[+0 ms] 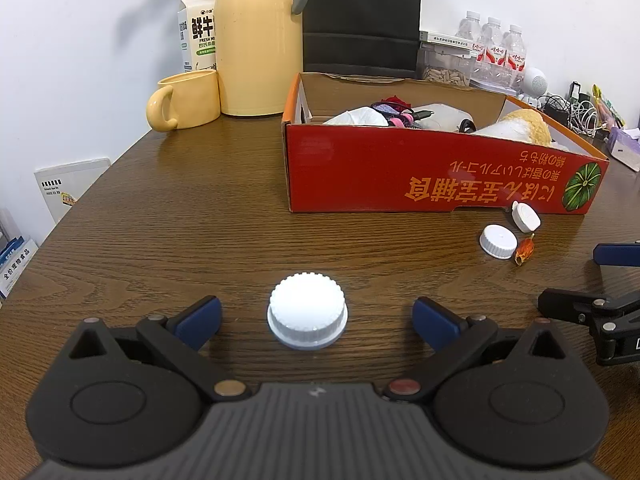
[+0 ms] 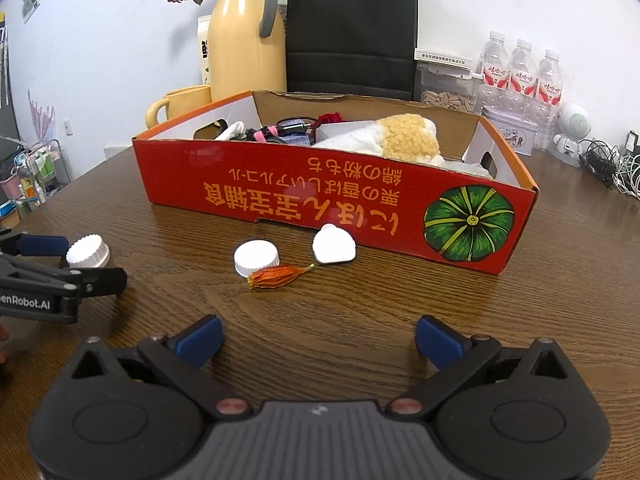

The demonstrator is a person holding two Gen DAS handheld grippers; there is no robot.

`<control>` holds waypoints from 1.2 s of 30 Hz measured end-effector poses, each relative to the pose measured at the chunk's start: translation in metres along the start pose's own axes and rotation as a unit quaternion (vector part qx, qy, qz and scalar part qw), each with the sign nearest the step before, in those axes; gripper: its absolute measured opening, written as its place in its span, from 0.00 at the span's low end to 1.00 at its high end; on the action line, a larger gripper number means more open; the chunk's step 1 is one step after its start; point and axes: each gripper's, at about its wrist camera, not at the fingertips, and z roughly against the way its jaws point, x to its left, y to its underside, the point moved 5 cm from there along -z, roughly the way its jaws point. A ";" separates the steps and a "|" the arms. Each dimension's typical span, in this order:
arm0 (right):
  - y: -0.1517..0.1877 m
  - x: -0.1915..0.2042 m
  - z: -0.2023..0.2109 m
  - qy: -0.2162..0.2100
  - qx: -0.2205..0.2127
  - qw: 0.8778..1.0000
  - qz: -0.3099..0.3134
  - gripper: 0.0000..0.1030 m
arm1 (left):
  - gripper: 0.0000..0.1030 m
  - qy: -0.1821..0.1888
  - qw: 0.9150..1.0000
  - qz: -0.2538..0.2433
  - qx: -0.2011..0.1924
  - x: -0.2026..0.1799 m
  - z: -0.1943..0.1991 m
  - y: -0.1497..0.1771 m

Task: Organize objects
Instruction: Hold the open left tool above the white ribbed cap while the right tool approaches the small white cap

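Note:
A ribbed white bottle cap [image 1: 307, 317] stands on the wooden table between the blue pads of my open left gripper [image 1: 316, 322]; the pads do not touch it. The same cap [image 2: 88, 251] shows at the left of the right wrist view, inside the left gripper [image 2: 76, 258]. My right gripper [image 2: 319, 339] is open and holds nothing. Ahead of it lie a second white cap [image 2: 256, 258], a white flip-top lid [image 2: 334, 245] and a dried orange flower bud [image 2: 276, 274]. Behind them stands a red cardboard box [image 2: 320, 196] filled with a plush toy and small items.
A yellow thermos [image 1: 260, 40], yellow mug [image 1: 184, 100] and milk carton [image 1: 196, 32] stand at the back left. A black bag [image 2: 352, 28], water bottles [image 2: 520, 68], a seed jar [image 2: 446, 84] and tangled cables [image 2: 612, 164] line the back and right.

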 end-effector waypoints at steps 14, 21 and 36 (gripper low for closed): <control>-0.001 0.000 -0.001 -0.001 0.000 1.000 0.000 1.00 | 1.00 0.000 1.000 0.000 0.000 0.000 0.000 0.000; -0.010 0.005 -0.010 -0.007 0.000 1.000 0.007 0.99 | 1.00 0.000 1.000 -0.001 0.000 -0.001 0.000 0.000; -0.021 0.020 -0.008 -0.032 -0.035 0.998 0.034 0.37 | 1.00 -0.003 1.000 0.002 0.000 -0.001 -0.002 -0.002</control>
